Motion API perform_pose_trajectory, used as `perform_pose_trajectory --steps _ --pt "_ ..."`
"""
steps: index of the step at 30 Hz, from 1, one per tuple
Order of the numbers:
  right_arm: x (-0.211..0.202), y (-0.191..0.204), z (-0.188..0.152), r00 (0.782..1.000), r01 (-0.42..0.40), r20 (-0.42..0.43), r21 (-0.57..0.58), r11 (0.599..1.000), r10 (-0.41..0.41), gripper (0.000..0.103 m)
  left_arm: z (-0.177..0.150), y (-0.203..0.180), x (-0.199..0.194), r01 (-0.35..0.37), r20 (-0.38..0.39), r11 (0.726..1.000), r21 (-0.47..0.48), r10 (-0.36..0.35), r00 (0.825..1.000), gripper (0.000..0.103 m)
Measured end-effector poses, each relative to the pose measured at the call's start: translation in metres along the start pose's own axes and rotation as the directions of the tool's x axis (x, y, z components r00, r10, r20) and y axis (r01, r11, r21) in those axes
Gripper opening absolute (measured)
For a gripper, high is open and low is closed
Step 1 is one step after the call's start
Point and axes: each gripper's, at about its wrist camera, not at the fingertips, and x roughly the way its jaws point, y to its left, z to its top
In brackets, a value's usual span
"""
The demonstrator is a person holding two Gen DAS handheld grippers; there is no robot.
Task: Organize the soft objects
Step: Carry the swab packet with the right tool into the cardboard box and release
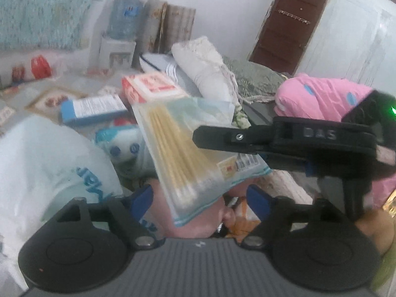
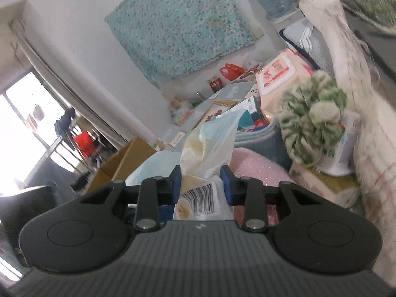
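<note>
While the left claw gapes around the swab bag, the right claw alone pinches it; thin plastic may slip.

Cluttered patterned surface, blue box.

I counted one clear bag of cotton swabs, one blue box, one red-and-white box, one plush toy, one pink bundle and one green scrunchie.
</note>
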Motion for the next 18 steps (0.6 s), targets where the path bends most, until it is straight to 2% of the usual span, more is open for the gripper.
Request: perform_pose_trajectory --steps 3,8,11,15,18 --pt "-0.004 0.003 -0.002 1.0 -0.027 0.012 0.006 1.0 0.027 0.031 0.003 -0.001 -0.006 0.0 0.004 1.0 -0.013 0.0 1.0 0.073" --pt "-0.019 0.037 0.0 0.996 -0.079 0.032 -0.058 0.995 0.081 0.031 0.011 -0.014 -0.049 -0.03 0.093 0.999 0.012 0.028 0.995 0.073" --pt "-0.029 0.068 0.005 0.987 -0.147 0.044 -0.108 0.983 0.152 0.031 0.013 -0.018 -0.084 -0.067 0.16 0.997 0.023 0.063 0.985 0.074" --pt "-0.016 0.117 0.009 0.967 -0.252 -0.007 -0.175 0.952 0.255 0.032 0.011 -0.004 -0.134 -0.181 0.231 0.984 -0.007 0.177 0.957 0.074" --pt "0.02 0.155 0.008 0.94 -0.341 -0.095 -0.179 0.923 0.328 0.032 0.008 0.024 -0.168 -0.281 0.255 0.958 -0.064 0.287 0.923 0.079"
